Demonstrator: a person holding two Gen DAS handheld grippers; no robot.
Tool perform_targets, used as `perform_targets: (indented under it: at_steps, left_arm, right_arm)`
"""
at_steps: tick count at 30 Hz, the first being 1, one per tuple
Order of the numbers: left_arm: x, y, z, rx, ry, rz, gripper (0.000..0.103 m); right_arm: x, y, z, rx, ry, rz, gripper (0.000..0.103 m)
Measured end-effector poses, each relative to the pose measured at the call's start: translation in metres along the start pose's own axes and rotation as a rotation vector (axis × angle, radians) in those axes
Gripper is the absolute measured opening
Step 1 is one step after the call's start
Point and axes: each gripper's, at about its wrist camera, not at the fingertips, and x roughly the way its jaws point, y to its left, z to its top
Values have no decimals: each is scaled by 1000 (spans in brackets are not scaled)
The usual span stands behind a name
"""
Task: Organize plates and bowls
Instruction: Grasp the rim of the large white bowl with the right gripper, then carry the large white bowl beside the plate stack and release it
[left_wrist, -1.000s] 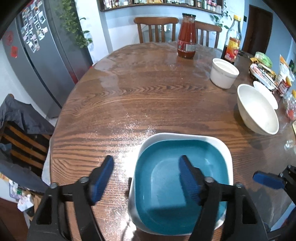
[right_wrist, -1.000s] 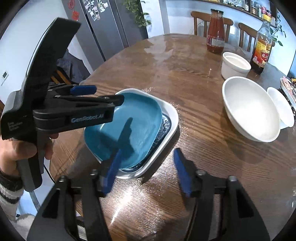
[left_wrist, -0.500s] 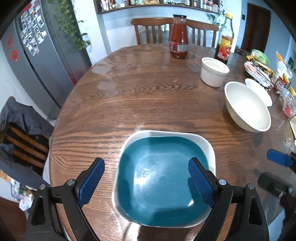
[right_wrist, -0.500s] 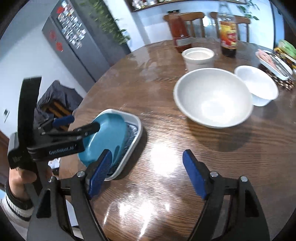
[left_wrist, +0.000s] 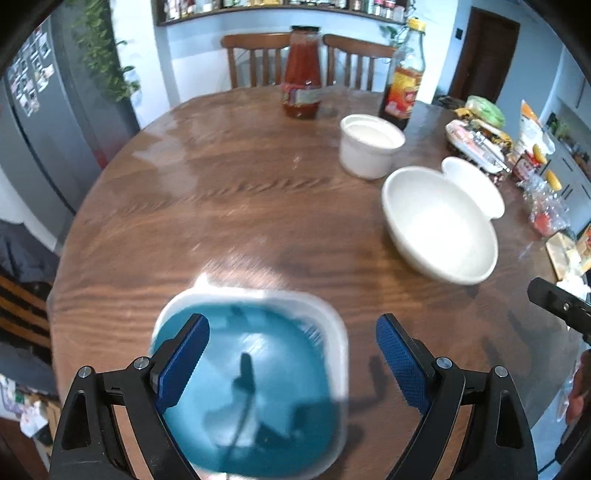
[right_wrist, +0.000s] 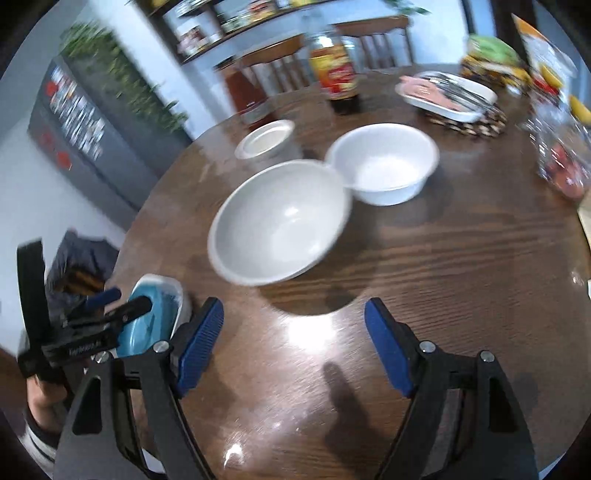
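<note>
A: Left wrist view?
B: The left gripper (left_wrist: 293, 360) gapes, gripping nothing; the teal plate (left_wrist: 255, 387) sits in the white square plate (left_wrist: 341, 332) at six o'clock.

A: Right wrist view?
B: The right gripper (right_wrist: 293, 345) stands wide, empty; the large white bowl (right_wrist: 277, 225) lies at twelve o'clock.

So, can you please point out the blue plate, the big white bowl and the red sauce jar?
blue plate (left_wrist: 255, 387): left wrist view, on its blue inner surface.
big white bowl (right_wrist: 280, 225): right wrist view, on the inside bottom.
red sauce jar (left_wrist: 302, 74): left wrist view, on the red glass body above the label.
</note>
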Motion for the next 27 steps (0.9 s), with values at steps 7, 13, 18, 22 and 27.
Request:
perform_targets:
  at_steps: [7, 13, 18, 22, 27]
  left_arm:
    - [38, -47, 37, 25, 17, -6, 92]
    - [79, -66, 47, 5, 123, 11, 69]
    - [84, -75, 50, 15, 148, -64, 31]
    - [78, -87, 49, 66, 128, -64, 19]
    - [73, -89, 49, 60, 122, -69, 18]
  right_arm:
    - [19, -26, 31, 82, 22, -14, 80]
    - [58, -28, 50, 46, 93, -28, 71]
    - [80, -29, 55, 39, 151, 18, 28]
    - [81, -25, 62, 9, 167, 26, 10]
    - [78, -28, 54, 21, 184, 34, 10]
